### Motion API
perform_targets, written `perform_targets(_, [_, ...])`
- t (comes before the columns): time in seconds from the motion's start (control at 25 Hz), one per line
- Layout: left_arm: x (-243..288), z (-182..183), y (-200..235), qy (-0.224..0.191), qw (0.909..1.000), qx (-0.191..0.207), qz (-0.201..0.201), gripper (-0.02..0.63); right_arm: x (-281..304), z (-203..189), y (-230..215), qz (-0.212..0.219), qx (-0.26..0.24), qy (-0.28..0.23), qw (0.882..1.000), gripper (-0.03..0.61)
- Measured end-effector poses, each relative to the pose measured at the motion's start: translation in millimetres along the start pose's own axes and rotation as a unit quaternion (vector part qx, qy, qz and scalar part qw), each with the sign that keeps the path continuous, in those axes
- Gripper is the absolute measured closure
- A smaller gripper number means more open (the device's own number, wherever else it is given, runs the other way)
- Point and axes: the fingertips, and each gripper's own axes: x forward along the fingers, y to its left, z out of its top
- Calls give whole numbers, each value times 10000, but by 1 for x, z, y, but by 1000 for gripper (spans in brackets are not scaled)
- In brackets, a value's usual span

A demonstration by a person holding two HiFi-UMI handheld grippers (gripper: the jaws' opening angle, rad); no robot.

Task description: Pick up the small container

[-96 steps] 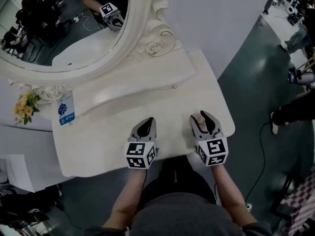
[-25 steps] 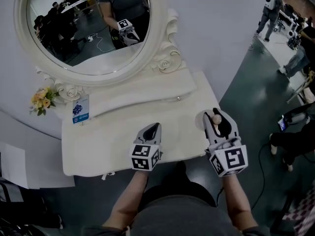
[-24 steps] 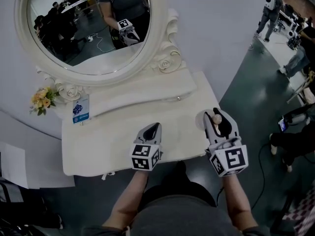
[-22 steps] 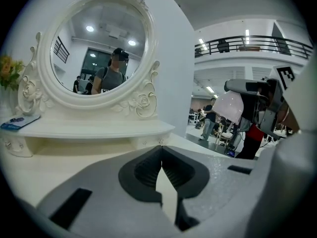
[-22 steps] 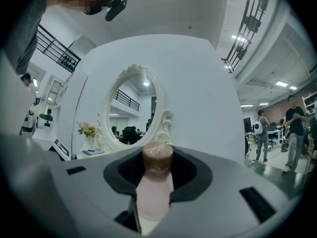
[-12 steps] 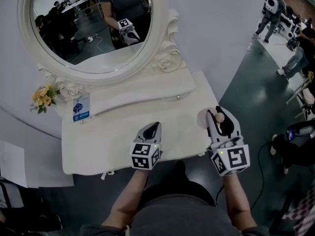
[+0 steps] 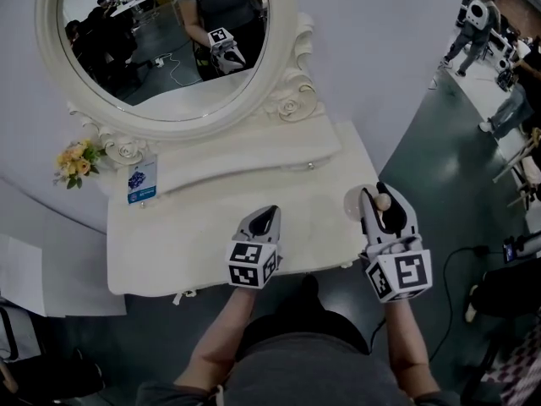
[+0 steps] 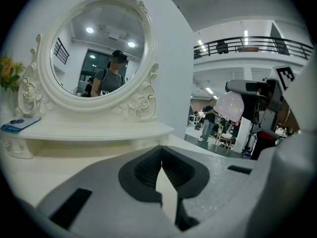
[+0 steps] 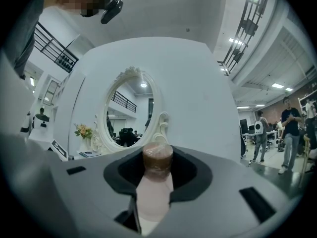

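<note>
Right gripper view: right tongs (image 9: 157, 163) tight around small container (image 9: 154, 190), base hidden; left tongs (image 8: 161, 155) together, empty.

The small container (image 9: 154, 190) is pale pink with a brown cap, the dressing table (image 7: 186, 235) cream-white (its flowers (image 7: 74, 159) yellow and orange), the floor (image 7: 423, 142) dark grey-green.

cream dressing table top (image 7: 182, 239) is bare from its front edge back to a raised shelf (image 7: 241, 161), leaving open room across its width. behind the shelf, an oval mirror (image 7: 161, 49) in a carved frame blocks the back, against a white wall (image 7: 380, 41). yellow flowers (image 7: 74, 157) and a blue card (image 7: 141, 180) occupy the shelf's left end. the left gripper (image 7: 269, 216) and right gripper (image 7: 380, 194) take up the front edge. the grey floor (image 7: 439, 167) to the right is open, with people (image 7: 482, 15) well apart.
</note>
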Motion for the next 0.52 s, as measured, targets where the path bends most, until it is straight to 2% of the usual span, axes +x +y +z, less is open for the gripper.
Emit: perform_targets(0.52, [11,5,0,-28,10000,-13,-24,607,6,-1,-10,-46,26,22,10000,448])
